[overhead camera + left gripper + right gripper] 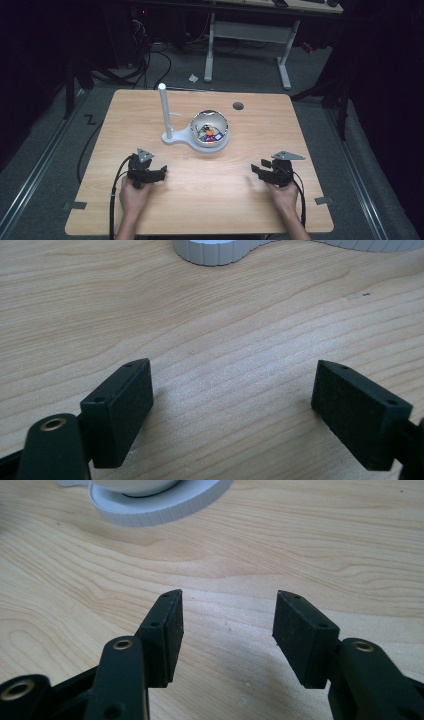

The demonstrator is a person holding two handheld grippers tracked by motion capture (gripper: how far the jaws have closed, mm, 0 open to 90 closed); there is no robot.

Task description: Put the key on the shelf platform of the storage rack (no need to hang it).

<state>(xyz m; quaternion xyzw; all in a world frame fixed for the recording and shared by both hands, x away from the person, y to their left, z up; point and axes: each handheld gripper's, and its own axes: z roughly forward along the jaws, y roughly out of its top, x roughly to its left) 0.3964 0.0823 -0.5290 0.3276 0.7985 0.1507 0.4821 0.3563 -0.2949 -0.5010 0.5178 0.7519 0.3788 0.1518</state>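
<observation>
Resting both hands near the worktop's (150,107) front edge, left fingers (120,410) and right fingers (165,635) open and empty, I've started nothing: the bowl (210,129) of small, possibly toy, pieces sits untouched mid-worktop on its white stand (176,136).

Bowl (210,128) contents too small to identify; white base (215,250) cut off by top edge.

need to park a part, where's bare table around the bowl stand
Bare wood: between the left tool and right tool, in front of the white stand; also the table's left and right edges. Crowded only mid-table, at the stand's bowl and post.
</observation>
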